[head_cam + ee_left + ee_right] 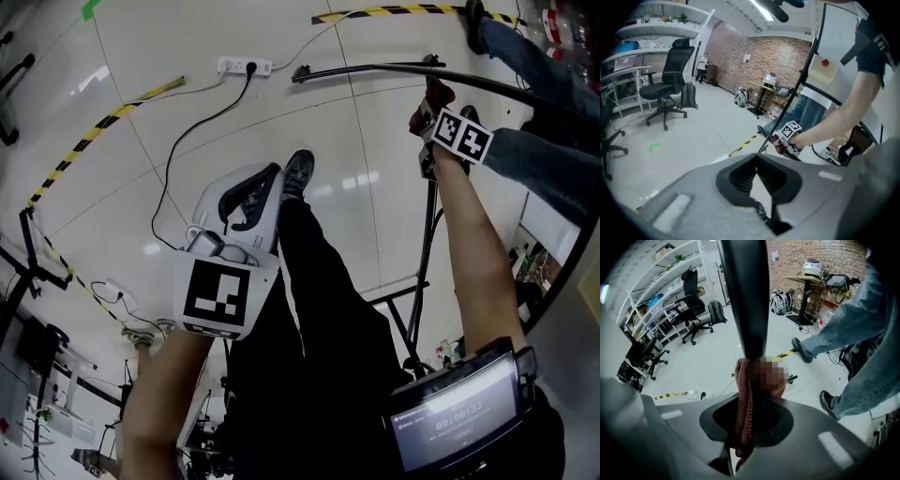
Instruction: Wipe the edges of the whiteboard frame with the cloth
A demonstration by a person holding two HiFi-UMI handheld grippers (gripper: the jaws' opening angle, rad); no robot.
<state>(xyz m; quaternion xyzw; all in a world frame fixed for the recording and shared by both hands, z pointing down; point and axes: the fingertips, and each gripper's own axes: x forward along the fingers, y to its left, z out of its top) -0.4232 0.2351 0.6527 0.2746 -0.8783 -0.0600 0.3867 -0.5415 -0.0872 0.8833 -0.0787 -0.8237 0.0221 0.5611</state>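
Note:
In the head view my right gripper [433, 111] reaches out at the upper right, shut on a reddish-brown knitted cloth [429, 97]. It holds the cloth against the black whiteboard frame [375, 70]. The right gripper view shows the cloth [744, 404] bunched between the jaws and pressed on the dark frame bar [745, 296]. My left gripper [267, 183] hangs at the middle left, apart from the frame, its jaws shut with nothing between them [757, 157]. The left gripper view shows the whiteboard [839, 37], its frame edge [806, 75] and the right gripper [787, 138].
On the white floor lie a power strip [246, 66] with a black cable and yellow-black tape [103, 127]. Another person in jeans [539, 66] stands beyond the frame. The board's stand legs [427, 253] are below my right arm. An office chair [670, 79] stands far left.

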